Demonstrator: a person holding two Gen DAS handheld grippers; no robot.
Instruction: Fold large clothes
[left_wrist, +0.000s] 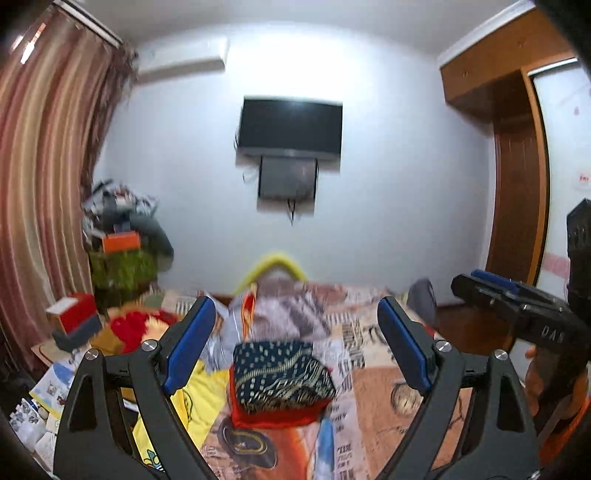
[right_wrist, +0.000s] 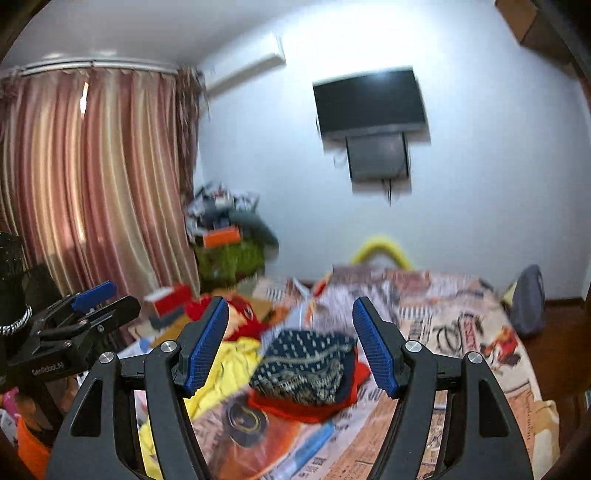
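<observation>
From the left wrist camera, the left gripper (left_wrist: 297, 332) has its two black arms with blue pads spread wide, and nothing is between them. Beyond the gap lies the folded dark blue cloth with a gold printed pattern (left_wrist: 282, 376) – a compact, thick rectangle that rests on top of a folded red cloth (left_wrist: 277, 419). This small pile sits on the bed cover with an orange and white newspaper-like print (left_wrist: 376, 398). A crumpled yellow garment (left_wrist: 201, 391) lies just beside the pile, on its left. At the right edge the right gripper (left_wrist: 491, 286) shows from the side; there its jaws look apart and empty. On the white wall hangs a black flat television (left_wrist: 290, 127), brown striped curtains (left_wrist: 44, 166) cover the left side, and a wooden wardrobe (left_wrist: 517, 147) stands at the right.

From the right wrist camera, the right gripper (right_wrist: 290, 339) is also spread apart and pinches nothing. The folded blue and gold cloth (right_wrist: 308, 363) lies on the red one (right_wrist: 295, 406) in the middle of the bed, with the yellow garment (right_wrist: 229, 373) touching it on the left. The left gripper (right_wrist: 99, 295) appears at the left edge – its opening cannot be judged from this angle. The picture is blurred, so small things near the curtains (right_wrist: 96, 177) are not clear.
</observation>
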